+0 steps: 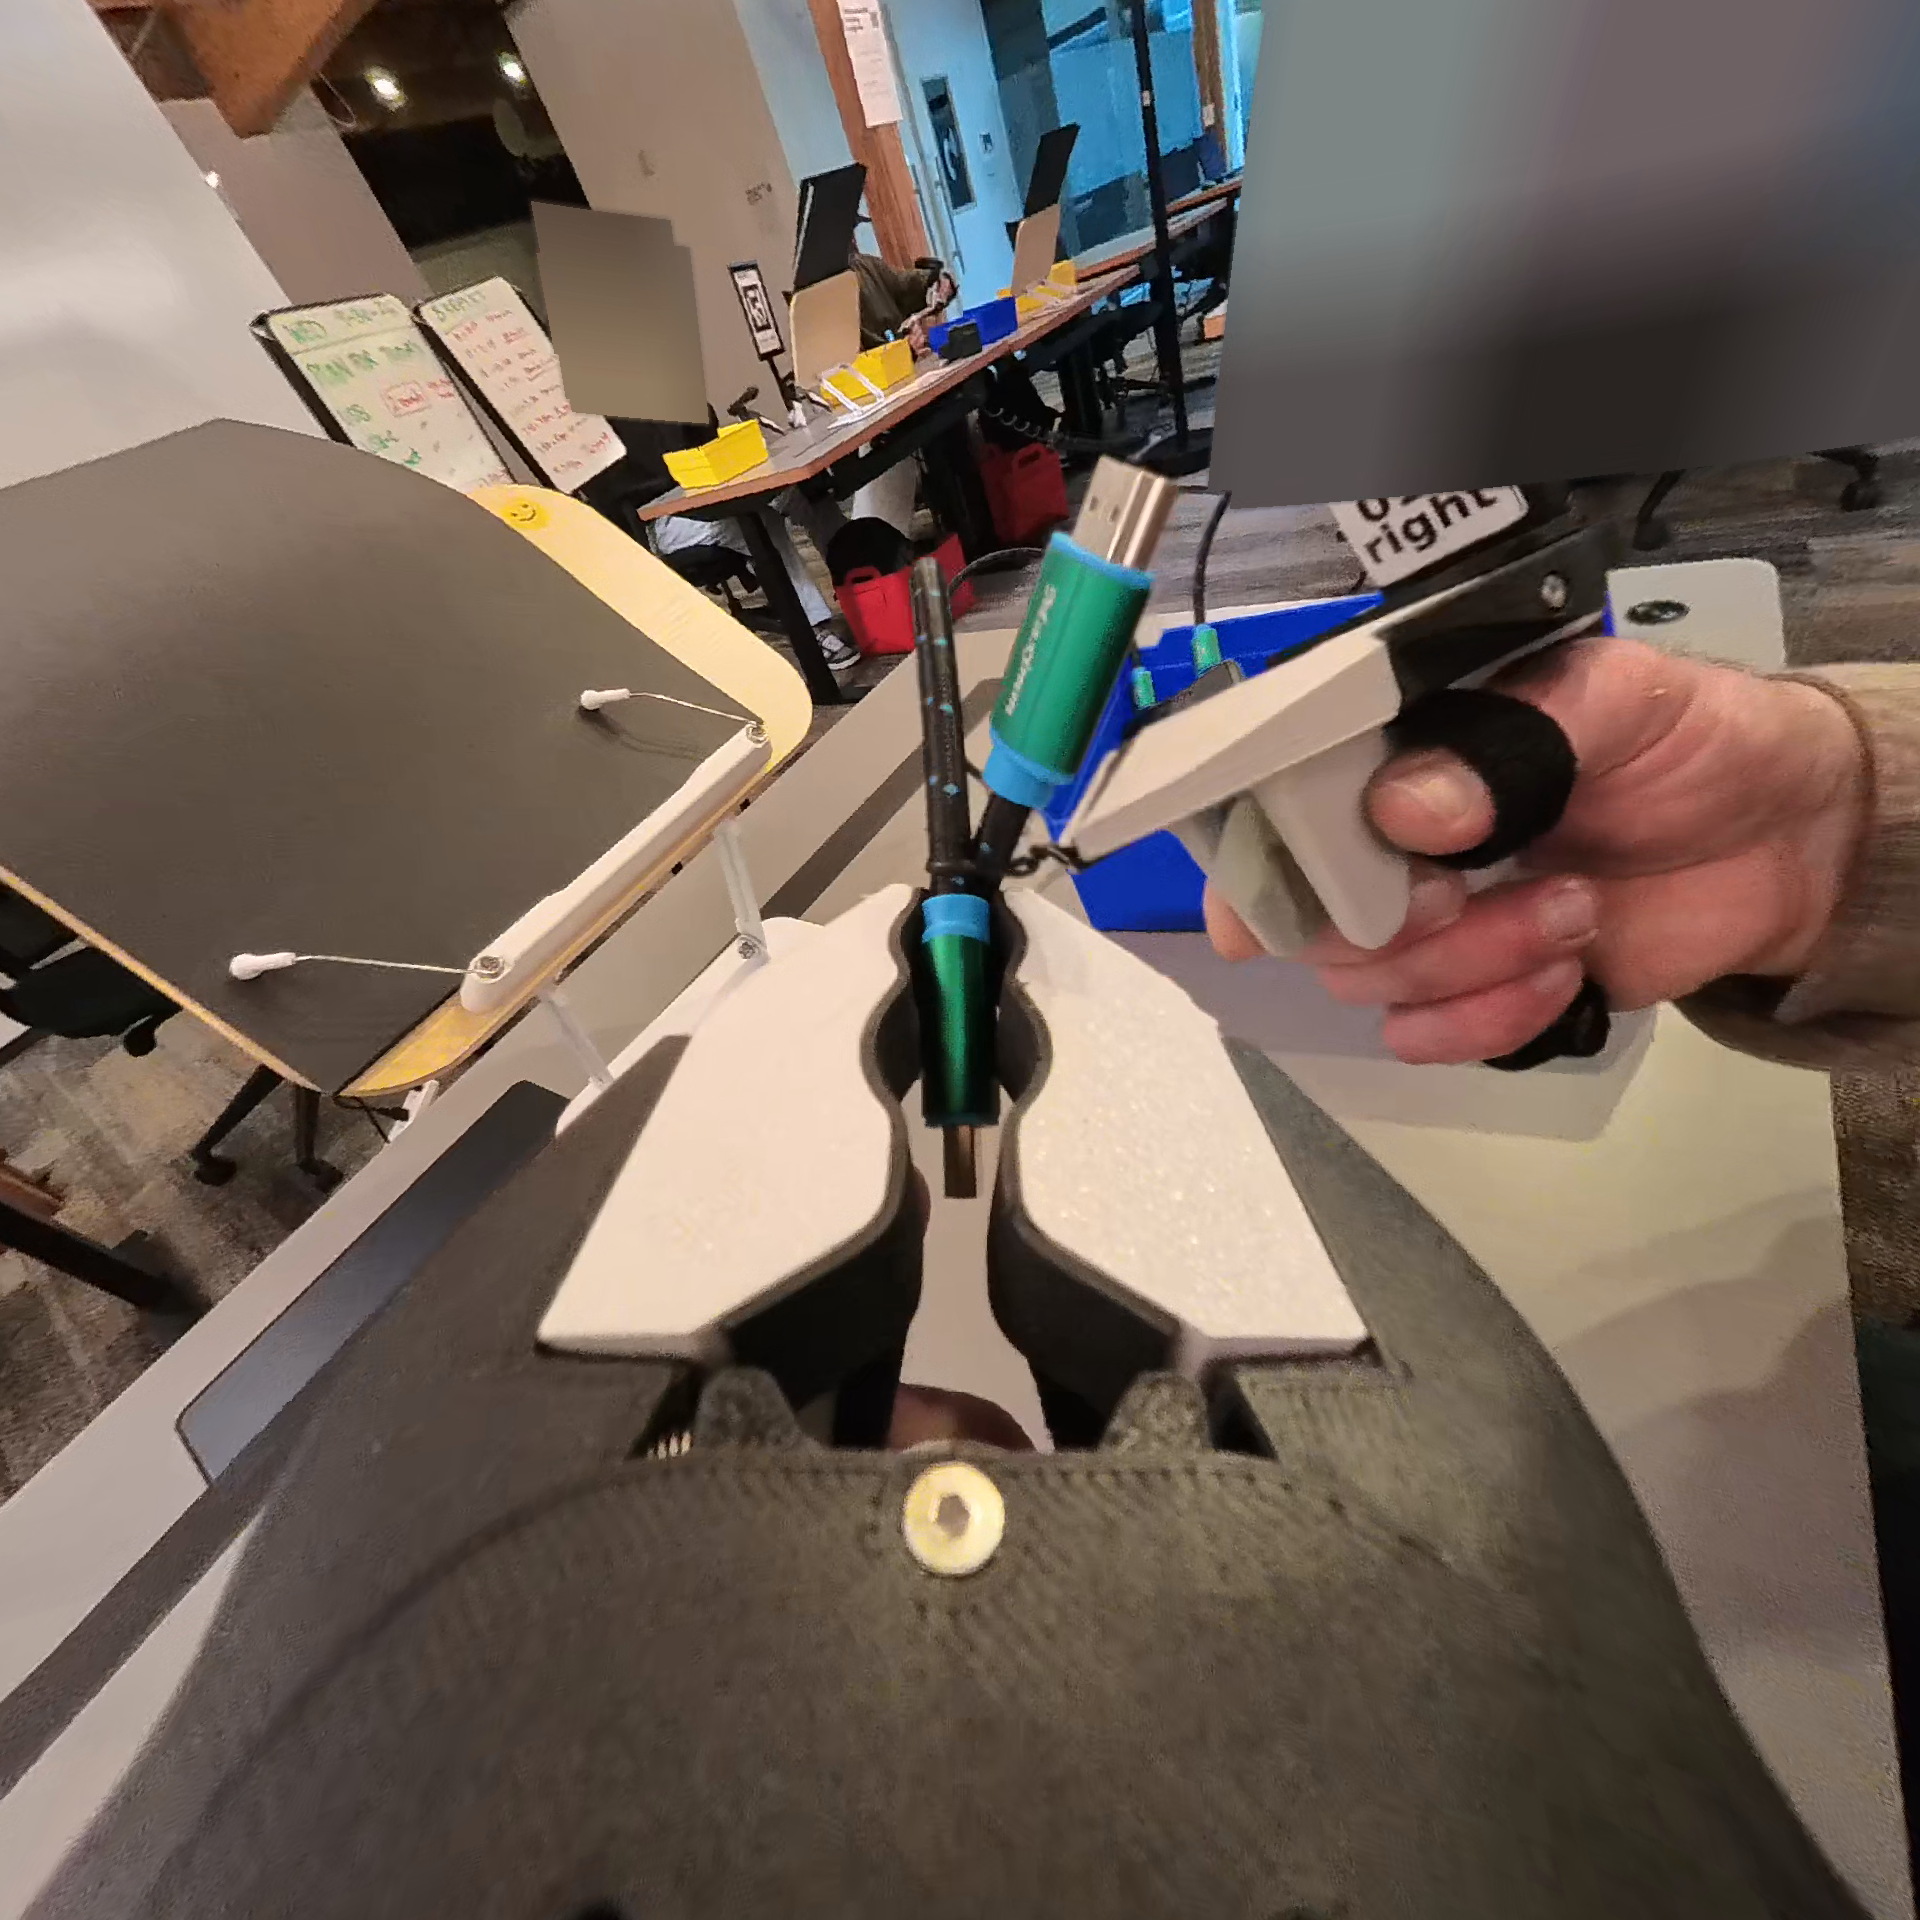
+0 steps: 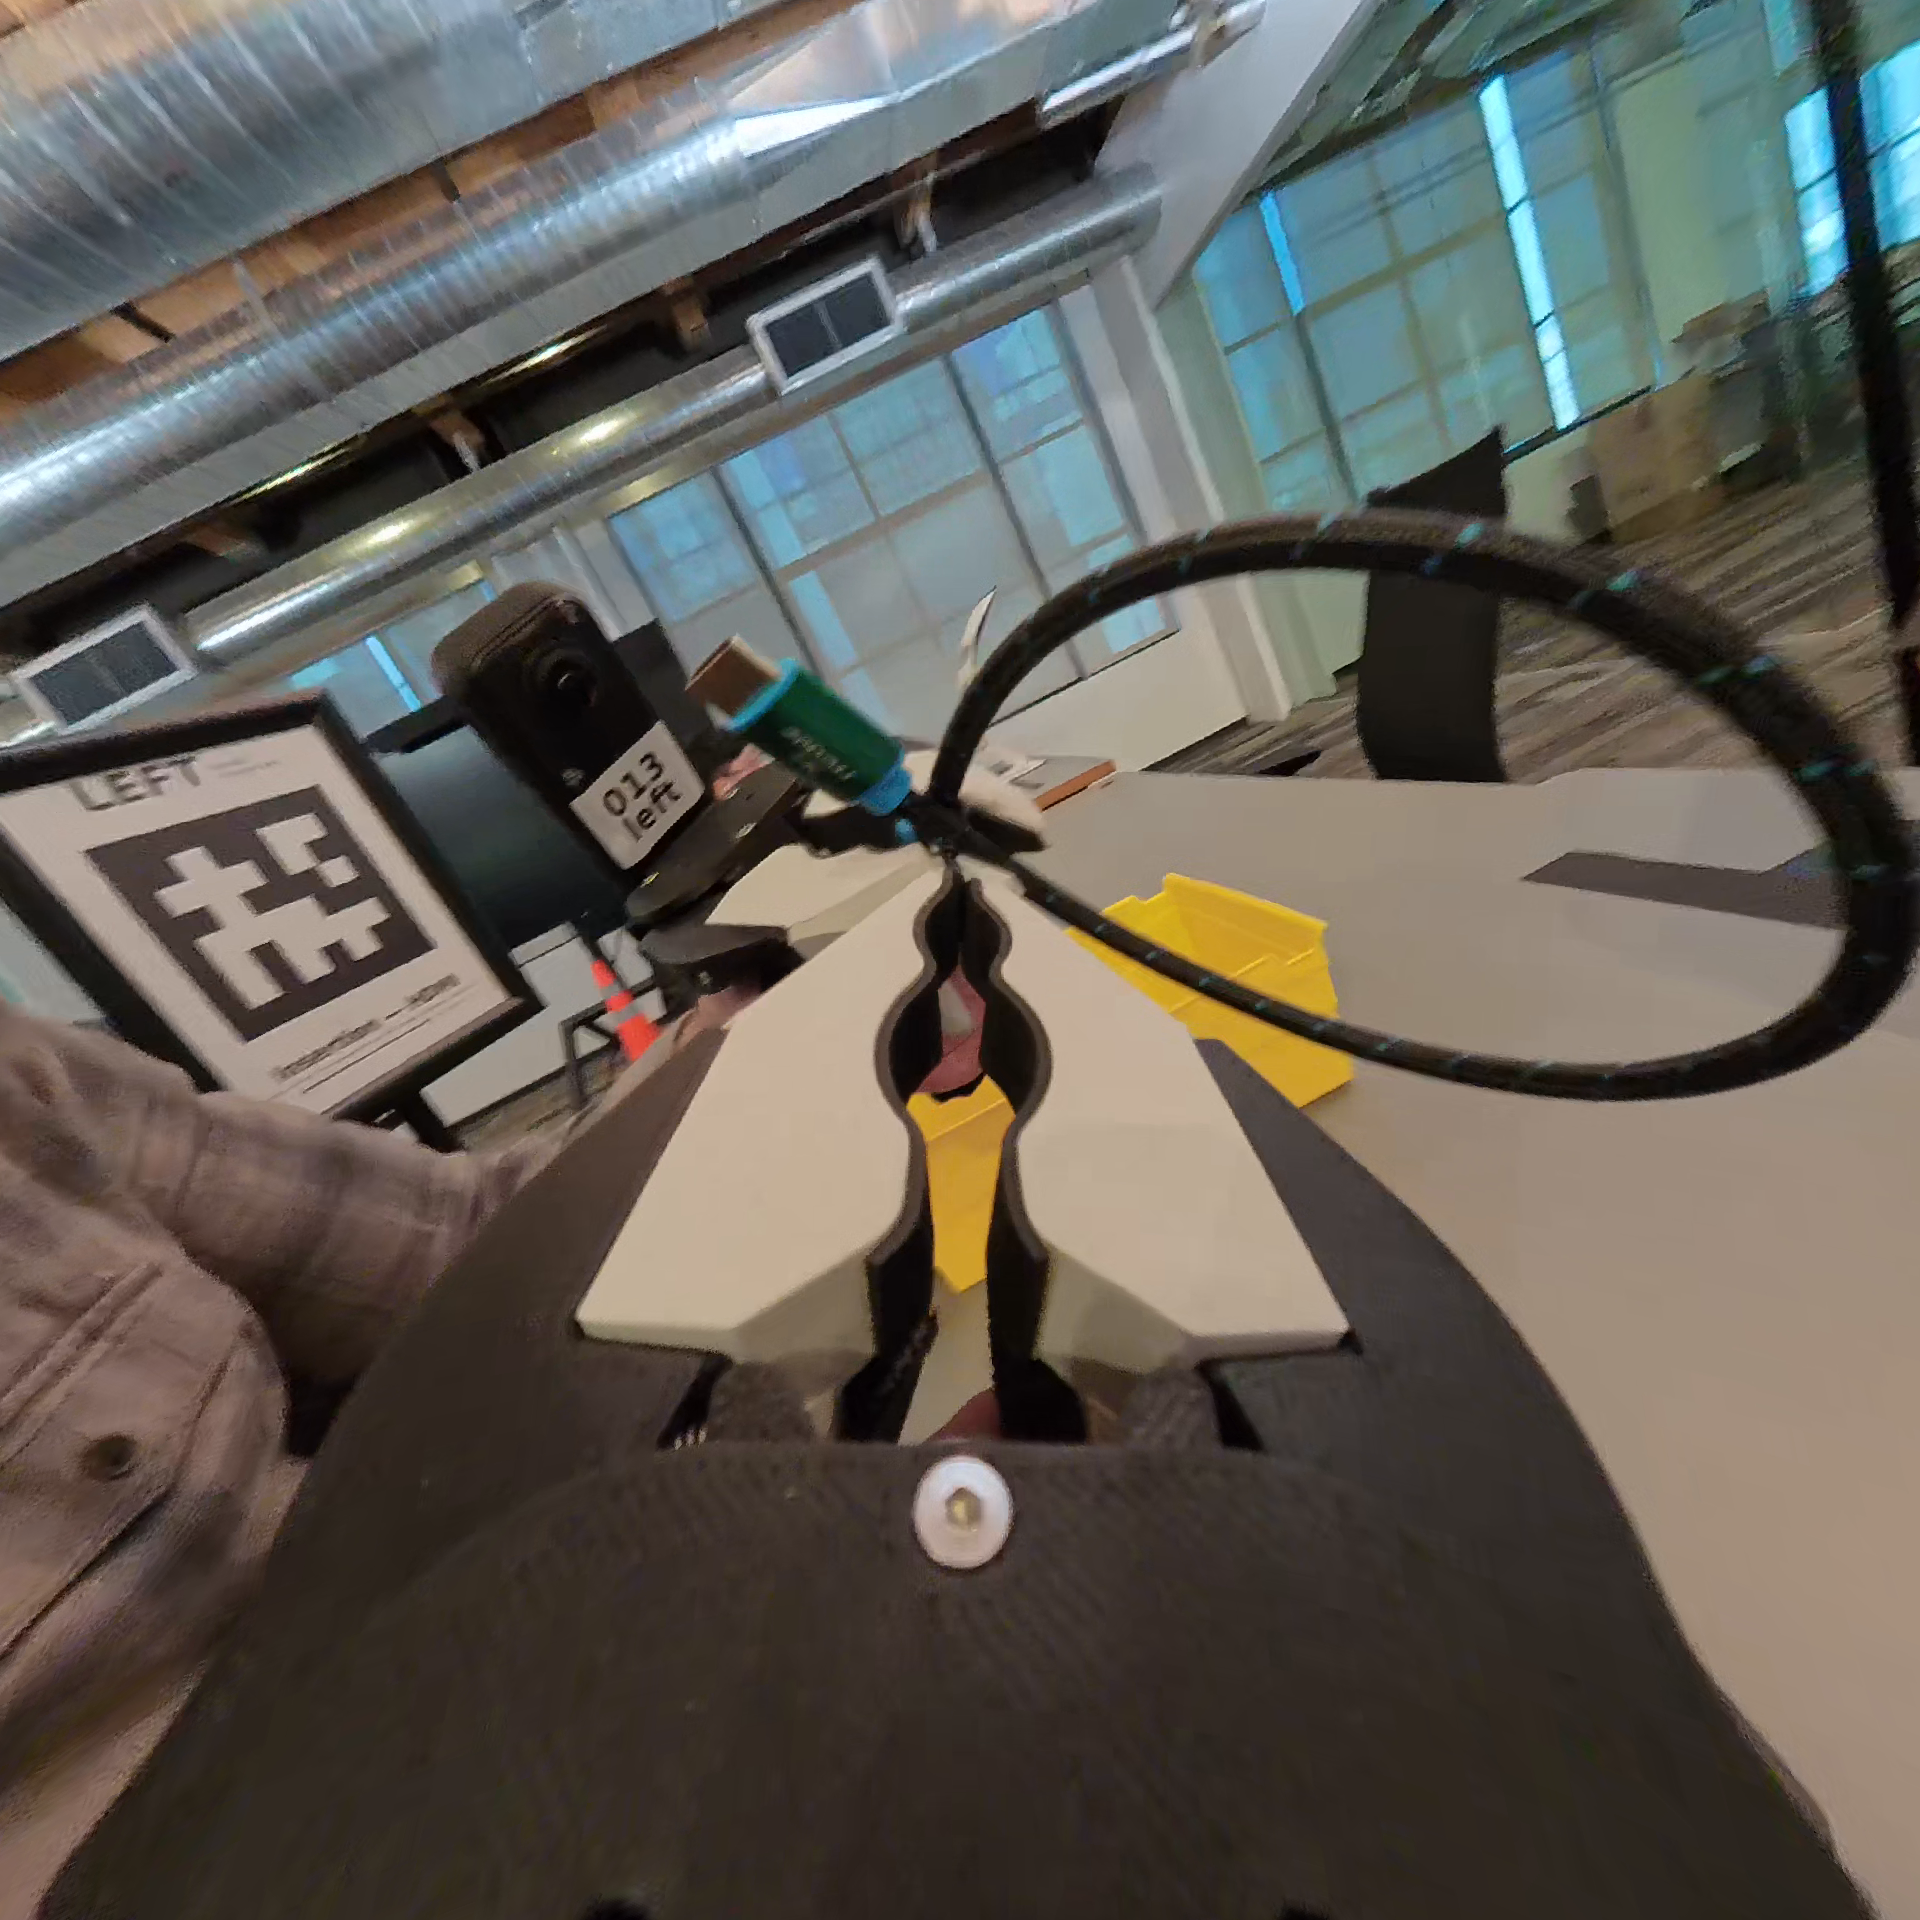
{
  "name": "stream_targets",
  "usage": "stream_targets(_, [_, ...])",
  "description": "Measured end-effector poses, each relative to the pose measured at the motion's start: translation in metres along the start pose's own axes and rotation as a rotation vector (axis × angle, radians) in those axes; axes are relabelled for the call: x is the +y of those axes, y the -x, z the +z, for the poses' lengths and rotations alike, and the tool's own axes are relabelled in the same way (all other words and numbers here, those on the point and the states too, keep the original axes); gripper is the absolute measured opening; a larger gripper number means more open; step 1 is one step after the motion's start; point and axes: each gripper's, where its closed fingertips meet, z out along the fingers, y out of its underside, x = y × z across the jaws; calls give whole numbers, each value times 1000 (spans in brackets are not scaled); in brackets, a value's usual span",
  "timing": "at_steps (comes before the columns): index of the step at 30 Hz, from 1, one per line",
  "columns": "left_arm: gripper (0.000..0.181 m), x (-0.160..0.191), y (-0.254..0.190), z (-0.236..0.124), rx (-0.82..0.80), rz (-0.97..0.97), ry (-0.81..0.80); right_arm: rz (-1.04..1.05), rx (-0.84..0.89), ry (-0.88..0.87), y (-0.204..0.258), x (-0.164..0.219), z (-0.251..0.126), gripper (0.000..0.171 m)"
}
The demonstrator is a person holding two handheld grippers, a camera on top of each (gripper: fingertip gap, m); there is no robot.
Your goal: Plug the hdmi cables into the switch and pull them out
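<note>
A big grey blur (image 1: 1579, 229) hid the top right of the left wrist view. A smaller blur (image 1: 623, 312) covered a spot by the whiteboards (image 1: 457, 379). The blue bin (image 1: 1143, 883) was mostly hidden behind the right gripper (image 1: 1075, 847). In the right wrist view, the black cable (image 2: 1558, 1070) looked smeared, and a sleeve (image 2: 125, 1247) ran off the left edge.

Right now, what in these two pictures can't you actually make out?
- Left wrist view: the switch cannot be picked out. The right gripper and the hand cover most of the blue bin.
- Left wrist view: the upper right corner is covered by a blur patch.
- Right wrist view: the black cable is smeared by motion. Its loop grazes the right edge, so its full course is unclear.
</note>
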Motion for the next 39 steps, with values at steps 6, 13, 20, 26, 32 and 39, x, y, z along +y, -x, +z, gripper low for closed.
stream_targets(6, [9, 4, 0, 1, -8, 4, 13, 46, 29, 45, -6, 12, 4, 0])
stream_targets(13, [8, 9, -4, 4, 9, -6, 36, 67, 77, 53, -16, 15, 2, 0])
stream_targets(20, [9, -5, -20, 3, 69, 62, 22, 107, 165, 96, -44, 38, -1, 0])
stream_targets(26, [9, -6, 2, -8, 58, -50, -12, -67, 170, 109, -32, 20, -4, 0])
stream_targets(32, [9, 7, 0, -2, 66, -74, 27, -492, 236, 126, -15, 2, -7, 0])
stream_targets(39, [9, 17, -6, 5, 87, -86, 96, -1089, 386, 300, -11, 9, -7, 16])
